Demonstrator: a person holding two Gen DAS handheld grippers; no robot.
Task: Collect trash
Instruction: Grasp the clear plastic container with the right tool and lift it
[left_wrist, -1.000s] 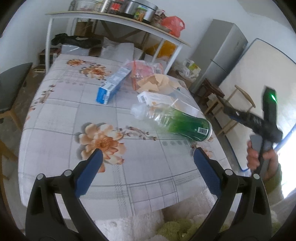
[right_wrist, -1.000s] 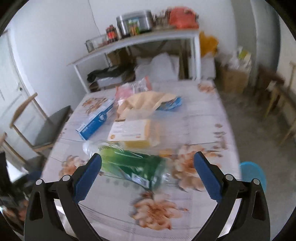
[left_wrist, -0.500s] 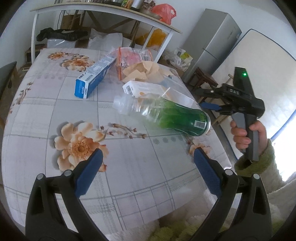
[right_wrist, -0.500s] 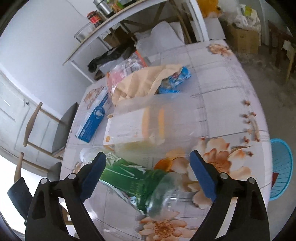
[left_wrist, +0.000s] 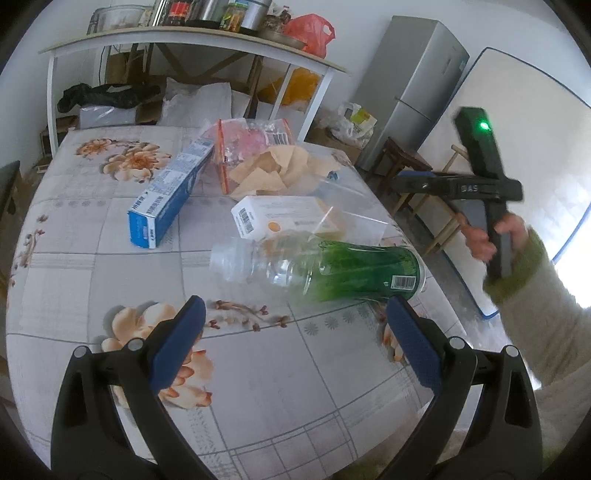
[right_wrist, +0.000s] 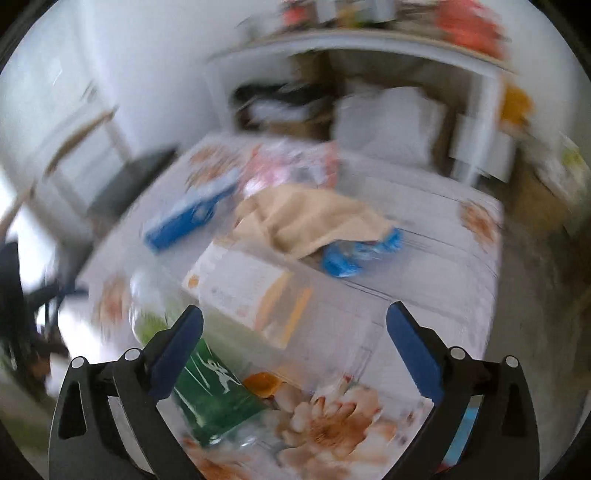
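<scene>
So the table (left_wrist: 92, 258) with its flowered cloth fills most of the left wrist view, trash piled toward the upper middle: a blue box (left_wrist: 170, 192), a white carton (left_wrist: 280, 218), crumpled brown paper (left_wrist: 273, 170) and a pink bag (left_wrist: 251, 140). Closest is the green bottle (left_wrist: 332, 271), on its side mid-frame, long axis running left to right — clear neck pointing left, labelled base right, near the table's edge. The left gripper (left_wrist: 291, 325) hangs just below it in frame, jaws wide and empty, and that spread runs along the bottle, not across it, so I'd guess it needs a roll before pinching. The right gripper (right_wrist: 295, 332) is also spread wide with nothing pinched; in its blurry view the bottle (right_wrist: 210, 391) sits lower left by one finger, angled. Both look near, hard to say which is nearer.
</scene>
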